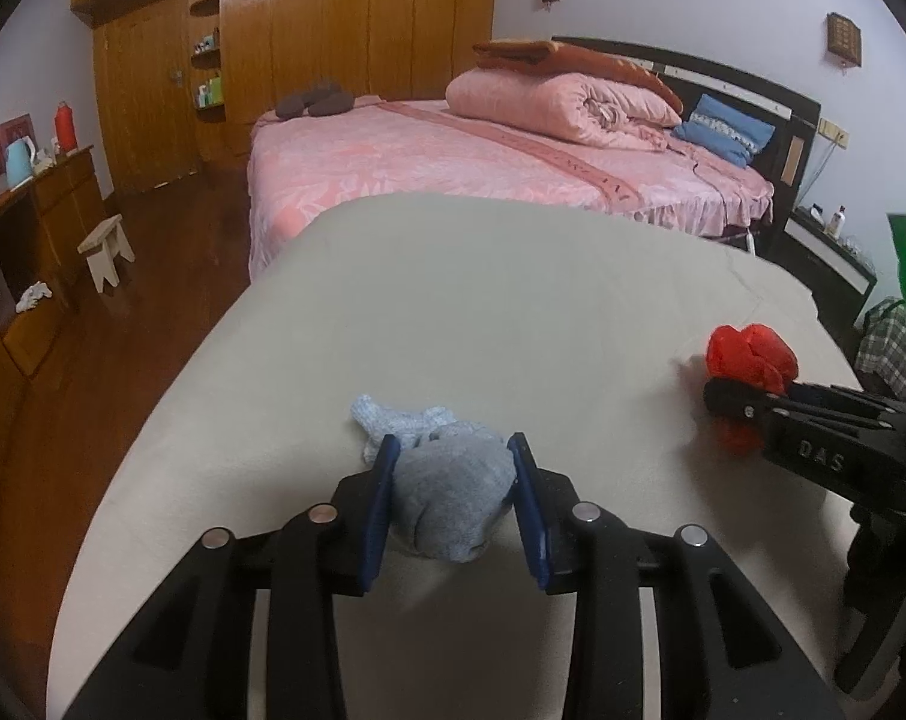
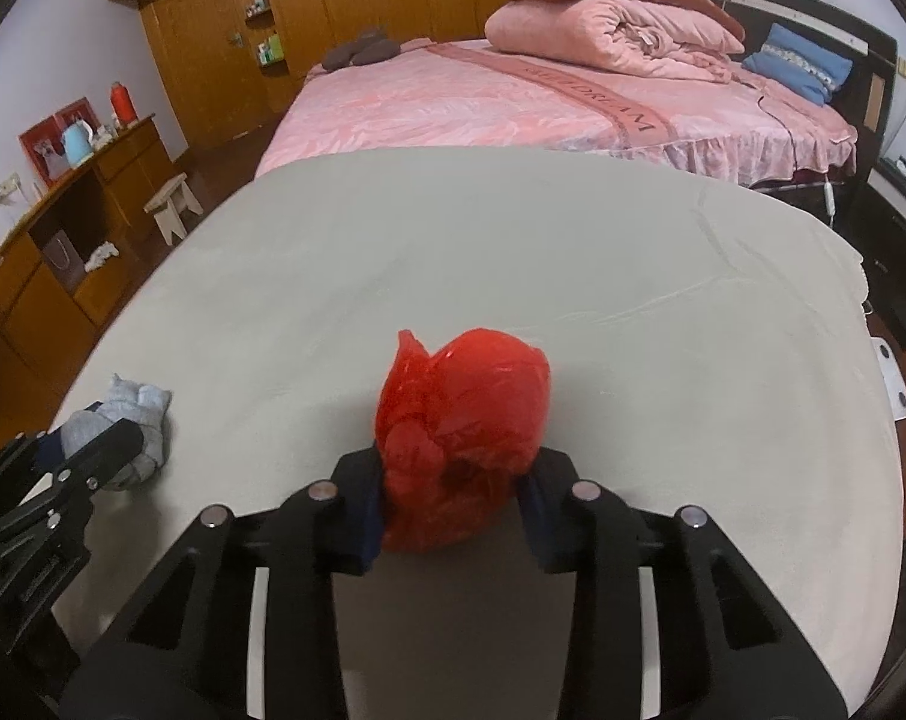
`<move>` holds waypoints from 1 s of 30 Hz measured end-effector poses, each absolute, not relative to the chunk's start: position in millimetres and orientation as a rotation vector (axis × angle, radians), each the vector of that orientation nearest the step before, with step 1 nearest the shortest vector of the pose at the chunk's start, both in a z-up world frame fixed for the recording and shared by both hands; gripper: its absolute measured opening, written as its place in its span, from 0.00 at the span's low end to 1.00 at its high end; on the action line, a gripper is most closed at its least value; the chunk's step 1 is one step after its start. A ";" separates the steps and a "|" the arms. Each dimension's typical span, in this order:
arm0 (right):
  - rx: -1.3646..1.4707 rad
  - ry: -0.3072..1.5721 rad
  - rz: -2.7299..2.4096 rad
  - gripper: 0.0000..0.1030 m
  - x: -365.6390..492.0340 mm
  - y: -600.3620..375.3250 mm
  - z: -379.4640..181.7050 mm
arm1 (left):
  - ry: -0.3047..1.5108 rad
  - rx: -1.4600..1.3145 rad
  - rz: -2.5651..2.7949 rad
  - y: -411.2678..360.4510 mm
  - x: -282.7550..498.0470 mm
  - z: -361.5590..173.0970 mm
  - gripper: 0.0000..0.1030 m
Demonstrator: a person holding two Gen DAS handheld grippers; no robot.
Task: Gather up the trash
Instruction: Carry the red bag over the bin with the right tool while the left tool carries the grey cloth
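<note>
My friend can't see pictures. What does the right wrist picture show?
The right gripper is closed on a crumpled red plastic bag on a pale grey table cover. At far left, the left gripper holds a grey-blue cloth wad; a pink bed lies behind.

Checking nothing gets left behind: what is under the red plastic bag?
The red plastic bag sits on the grey-covered table, between the right gripper's pads. Its underside is covered, so nothing beneath shows.

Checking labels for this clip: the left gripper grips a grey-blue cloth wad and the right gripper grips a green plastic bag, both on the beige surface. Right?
Not quite: the plastic bag in the right gripper is red, as the right wrist view shows. The rest holds.
</note>
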State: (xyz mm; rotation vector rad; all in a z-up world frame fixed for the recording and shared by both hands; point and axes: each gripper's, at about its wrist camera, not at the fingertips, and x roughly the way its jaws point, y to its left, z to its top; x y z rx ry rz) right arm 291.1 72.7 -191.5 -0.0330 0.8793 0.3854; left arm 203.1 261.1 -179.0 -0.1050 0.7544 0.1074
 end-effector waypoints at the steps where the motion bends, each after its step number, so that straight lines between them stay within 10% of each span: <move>1: -0.031 0.874 0.388 0.34 289.3 69.0 -189.3 | 0.743 -0.119 0.101 260.8 200.8 -177.2 0.35; 30: 0.046 0.747 0.346 0.34 178.0 -60.7 -116.6 | 0.634 -0.102 -0.048 144.2 132.6 -109.9 0.35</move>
